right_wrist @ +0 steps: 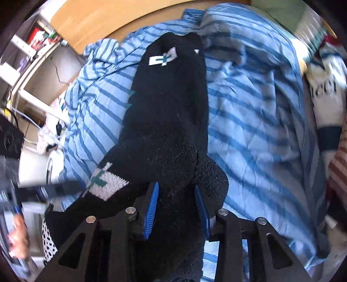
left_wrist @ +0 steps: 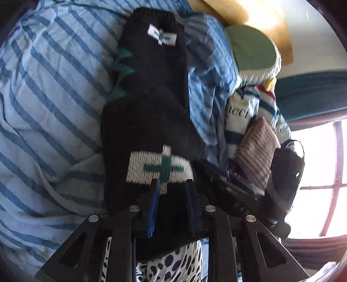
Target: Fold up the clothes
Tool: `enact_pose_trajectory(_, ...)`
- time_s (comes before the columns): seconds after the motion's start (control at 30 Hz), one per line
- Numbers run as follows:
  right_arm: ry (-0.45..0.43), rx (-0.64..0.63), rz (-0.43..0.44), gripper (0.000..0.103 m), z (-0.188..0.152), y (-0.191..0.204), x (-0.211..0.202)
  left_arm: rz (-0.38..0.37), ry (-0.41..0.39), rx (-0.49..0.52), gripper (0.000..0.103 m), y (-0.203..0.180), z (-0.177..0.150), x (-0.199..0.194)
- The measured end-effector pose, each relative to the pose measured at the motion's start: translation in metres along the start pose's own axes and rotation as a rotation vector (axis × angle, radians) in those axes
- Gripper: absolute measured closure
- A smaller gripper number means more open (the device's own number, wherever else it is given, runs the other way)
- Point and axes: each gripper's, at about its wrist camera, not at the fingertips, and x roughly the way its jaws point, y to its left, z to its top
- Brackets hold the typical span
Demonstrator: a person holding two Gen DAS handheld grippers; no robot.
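Note:
A black knitted garment [left_wrist: 149, 112] with white patches bearing green crosses hangs stretched above a blue striped bedcover [left_wrist: 47, 91]. My left gripper [left_wrist: 173, 191] is shut on its near edge, right below one cross patch. In the right wrist view the same black knit [right_wrist: 169, 112] runs away from my right gripper [right_wrist: 176, 195], whose blue pads pinch a thick bunch of it. The left gripper [right_wrist: 65, 186] shows blurred at the left, holding the knit by a cross patch [right_wrist: 104, 182].
A pile of clothes [left_wrist: 249, 121] with a green cushion [left_wrist: 251, 50] lies at the bed's right side. A wooden headboard [right_wrist: 112, 19] stands beyond the bed, shelves [right_wrist: 28, 54] at the left. A black-and-white spotted cloth [left_wrist: 173, 264] is below the grippers. A hand [right_wrist: 17, 238] shows.

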Motion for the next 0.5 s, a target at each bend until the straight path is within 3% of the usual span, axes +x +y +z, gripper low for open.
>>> enact_pose_trajectory(0.07, 0.011, 0.004, -0.003, 0.065, 0.001, 0.0, -0.001, -0.006, -0.04, 0.027, 0.079, -0.001, -0.015, 0.001)
enact_pose_trajectory(0.17, 0.029, 0.009, -0.007, 0.065, 0.004, -0.001, -0.003, -0.073, -0.035, -0.041, 0.079, 0.009, -0.025, -0.005)
enact_pose_trajectory(0.4, 0.068, -0.014, -0.04, 0.063, 0.01, 0.005, -0.005, -0.179, 0.048, -0.098, 0.079, 0.027, -0.053, -0.015)
enact_pose_trajectory(0.5, 0.055, -0.021, -0.05, 0.061, 0.016, 0.009, -0.014, -0.283, -0.029, -0.178, 0.079, 0.042, -0.04, -0.039)
